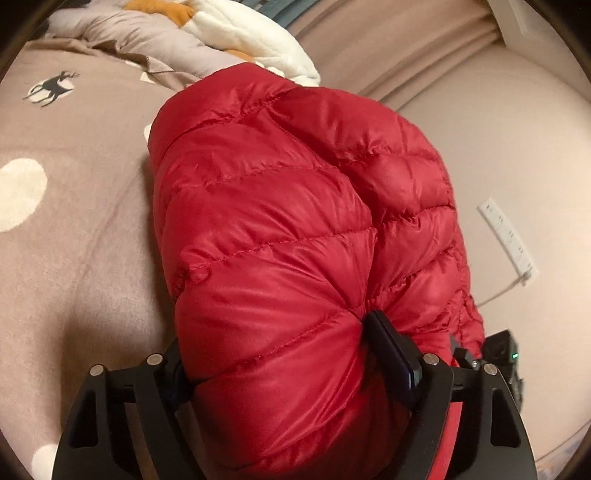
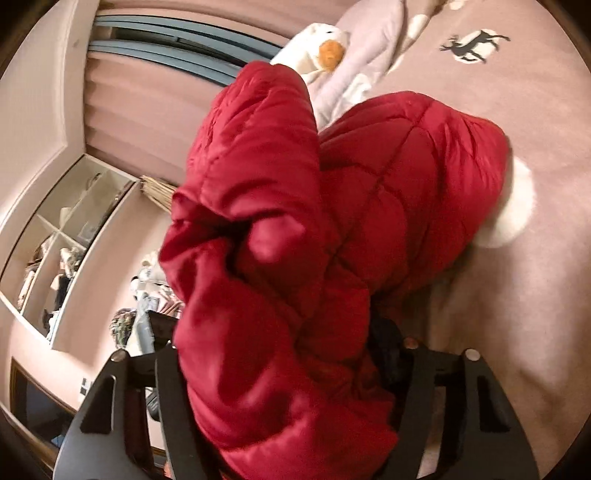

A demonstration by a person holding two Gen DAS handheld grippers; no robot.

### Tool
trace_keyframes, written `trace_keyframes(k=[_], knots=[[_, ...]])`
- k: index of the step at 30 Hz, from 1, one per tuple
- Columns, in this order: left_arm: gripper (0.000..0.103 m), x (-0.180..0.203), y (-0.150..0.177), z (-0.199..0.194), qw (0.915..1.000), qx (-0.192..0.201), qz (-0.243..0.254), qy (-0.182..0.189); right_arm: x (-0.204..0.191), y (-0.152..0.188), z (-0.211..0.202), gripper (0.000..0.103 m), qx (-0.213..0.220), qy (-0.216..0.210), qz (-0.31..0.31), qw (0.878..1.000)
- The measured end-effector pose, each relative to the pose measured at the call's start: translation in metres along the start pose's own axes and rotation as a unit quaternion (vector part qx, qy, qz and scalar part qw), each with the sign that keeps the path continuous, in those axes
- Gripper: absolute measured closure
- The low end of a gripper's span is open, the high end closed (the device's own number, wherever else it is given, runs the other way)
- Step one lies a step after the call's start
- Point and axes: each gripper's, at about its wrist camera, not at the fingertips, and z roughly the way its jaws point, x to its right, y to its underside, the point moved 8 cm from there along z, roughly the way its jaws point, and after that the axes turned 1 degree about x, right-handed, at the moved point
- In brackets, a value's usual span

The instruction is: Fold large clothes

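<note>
A red quilted down jacket (image 1: 280, 221) fills the left wrist view, its far end resting on the taupe bed cover (image 1: 74, 229). My left gripper (image 1: 288, 354) is shut on a thick bunch of the jacket; its right finger (image 1: 391, 350) presses into the fabric and the left finger is mostly hidden. In the right wrist view the same jacket (image 2: 295, 258) bulges up between the fingers of my right gripper (image 2: 280, 362), which is shut on it. The jacket's far part lies on the bed cover (image 2: 517, 258). My right gripper's fingertips are hidden by fabric.
A white plush toy with an orange patch (image 1: 243, 33) and a grey pillow (image 1: 147, 40) lie at the head of the bed. A white power strip (image 1: 506, 240) hangs on the wall at right. In the right wrist view an open shelf (image 2: 62, 251) and clutter stand left.
</note>
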Motion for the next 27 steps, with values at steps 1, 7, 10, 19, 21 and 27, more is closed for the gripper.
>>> trace_keyframes(k=[1, 7, 10, 19, 21, 27], knots=[[0.021, 0.001, 0.001, -0.001, 1.0000, 0.003, 0.003, -0.002, -0.002, -0.001, 0.001, 0.042, -0.001, -0.009, 0.005, 1.000], [0.024, 0.025, -0.003, -0.025, 0.9995, 0.023, 0.022, 0.004, -0.018, -0.006, -0.006, 0.049, 0.003, -0.035, -0.006, 0.999], [0.024, 0.043, -0.008, -0.051, 0.9981, 0.045, 0.029, 0.031, -0.048, -0.008, -0.014, 0.050, 0.010, -0.052, -0.047, 0.997], [0.024, 0.087, -0.043, -0.133, 0.9868, 0.133, 0.078, 0.049, -0.133, -0.022, -0.028, 0.050, 0.042, -0.144, -0.108, 0.983], [0.024, 0.093, -0.057, -0.152, 0.9840, 0.151, 0.083, 0.045, -0.160, -0.025, -0.025, 0.050, 0.041, -0.151, -0.136, 0.978], [0.024, 0.103, -0.089, -0.205, 0.9689, 0.223, 0.084, 0.066, -0.241, -0.031, -0.009, 0.049, 0.052, -0.160, -0.236, 0.957]])
